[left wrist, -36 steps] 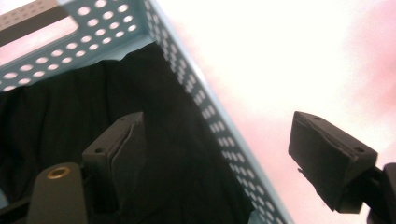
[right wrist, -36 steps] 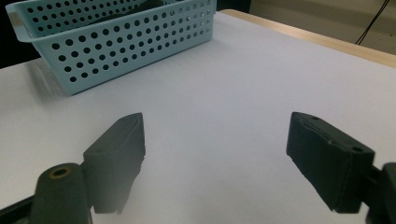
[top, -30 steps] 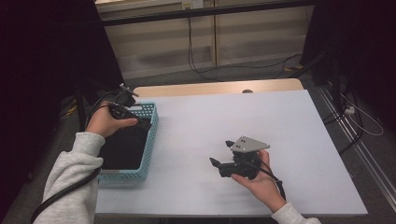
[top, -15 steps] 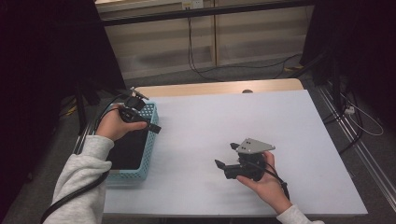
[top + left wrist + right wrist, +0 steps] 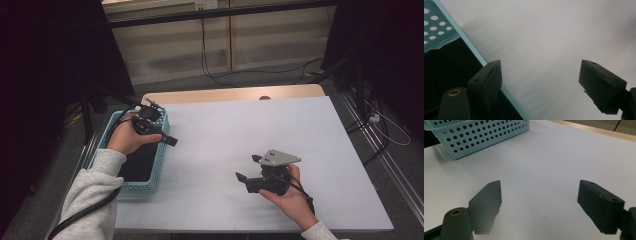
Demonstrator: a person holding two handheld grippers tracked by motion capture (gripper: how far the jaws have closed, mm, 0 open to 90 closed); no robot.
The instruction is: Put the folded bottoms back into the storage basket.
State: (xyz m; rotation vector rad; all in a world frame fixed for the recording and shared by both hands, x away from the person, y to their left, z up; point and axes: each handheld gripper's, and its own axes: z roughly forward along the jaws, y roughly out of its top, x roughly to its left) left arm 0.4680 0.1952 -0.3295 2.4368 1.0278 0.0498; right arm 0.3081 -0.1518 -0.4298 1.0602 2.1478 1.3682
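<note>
A wide white table top [image 5: 240,135] carries a pale blue perforated plastic basket [image 5: 159,150] at its left edge, with something flat and dark lying inside. Since a second ago the left gripper [image 5: 170,141] has risen out of the basket and now hangs over its right rim, pointing toward the bare table, jaws spread wide and empty; the pick-up seems not yet made. The right gripper [image 5: 241,176] rests low over the table, well apart from the basket, equally wide and empty. No readable writing or brand shows

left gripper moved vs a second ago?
Yes. The left gripper has swung from over the blue basket to its right rim, fingers now over the white table.
</note>
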